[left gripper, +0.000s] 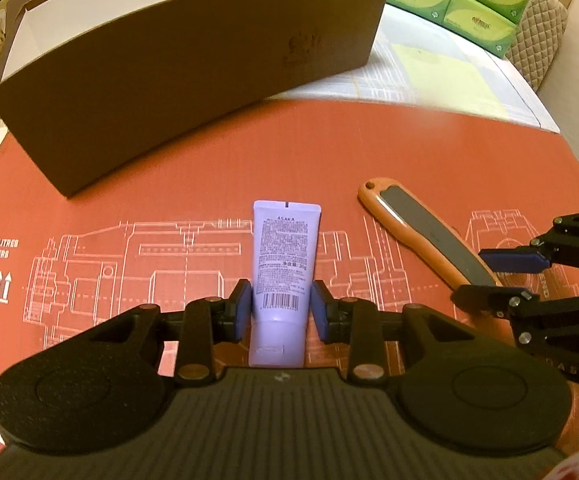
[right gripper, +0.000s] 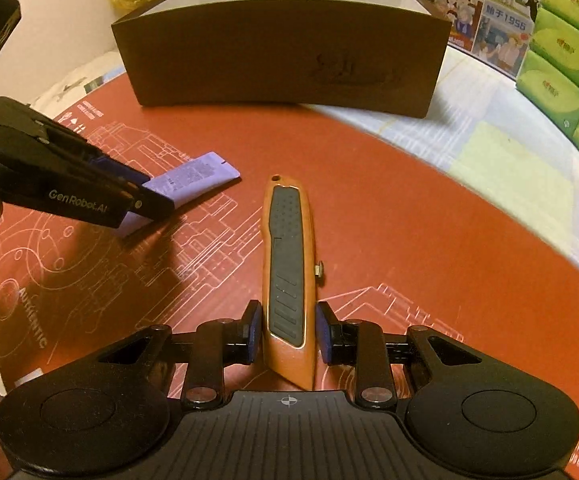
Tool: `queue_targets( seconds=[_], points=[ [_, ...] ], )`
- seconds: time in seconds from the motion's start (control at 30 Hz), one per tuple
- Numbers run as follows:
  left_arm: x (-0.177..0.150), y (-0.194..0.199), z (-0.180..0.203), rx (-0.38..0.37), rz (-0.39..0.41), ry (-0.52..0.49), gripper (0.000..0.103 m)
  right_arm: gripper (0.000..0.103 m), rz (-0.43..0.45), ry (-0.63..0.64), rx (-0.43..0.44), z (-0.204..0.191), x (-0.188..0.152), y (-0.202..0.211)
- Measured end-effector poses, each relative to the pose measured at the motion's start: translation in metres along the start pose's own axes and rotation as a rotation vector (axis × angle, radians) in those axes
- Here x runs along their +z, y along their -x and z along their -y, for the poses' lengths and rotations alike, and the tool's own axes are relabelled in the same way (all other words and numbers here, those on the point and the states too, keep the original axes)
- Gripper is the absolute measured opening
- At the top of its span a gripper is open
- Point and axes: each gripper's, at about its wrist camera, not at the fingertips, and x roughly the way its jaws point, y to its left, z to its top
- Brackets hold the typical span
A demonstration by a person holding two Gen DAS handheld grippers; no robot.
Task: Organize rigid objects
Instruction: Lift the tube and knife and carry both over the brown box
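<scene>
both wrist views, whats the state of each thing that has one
left gripper: shut on the lavender tube
lavender tube: held near its cap end, crimped end pointing away toward the box
right gripper: shut on the orange utility knife
orange utility knife: gripped across its body, no blade visible
brown box: open-topped, contents out of view

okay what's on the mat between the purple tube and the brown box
Nothing: in the left wrist view only bare red mat lies between the purple tube and the brown box.
</scene>
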Motion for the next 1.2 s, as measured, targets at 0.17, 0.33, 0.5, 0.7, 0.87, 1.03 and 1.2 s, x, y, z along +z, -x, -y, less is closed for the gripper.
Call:
queue_targets(
  seconds=[0.17,0.33,0.5,0.7,0.87,1.03,1.2],
  points=[
    [0.001,-0.006,0.001,-0.001,-0.031,0.022,0.028,0.035,0.006,-0.035,-0.029,0.007,0.001,-0.005],
    [0.003,-0.009,0.006,0.021,-0.022,0.005,0.028,0.043,0.032,-0.074,-0.056,0.008,0.005,-0.009],
    [0.005,-0.011,0.007,0.03,-0.02,-0.001,0.028,0.043,0.035,-0.059,-0.046,0.002,0.01,-0.016],
    [0.001,-0.009,0.008,0.038,-0.011,-0.018,0.029,0.035,0.047,-0.053,-0.069,-0.004,0.008,-0.02],
    [-0.001,-0.008,0.009,0.036,-0.007,-0.033,0.028,0.03,0.045,-0.052,-0.076,-0.003,0.008,-0.019],
    [-0.003,-0.006,0.009,0.029,-0.005,-0.037,0.028,0.03,0.045,-0.061,-0.081,-0.005,0.008,-0.018],
    [-0.006,-0.004,0.005,0.022,-0.005,-0.029,0.028,0.029,0.043,-0.104,-0.056,-0.001,0.008,-0.016]
  ],
)
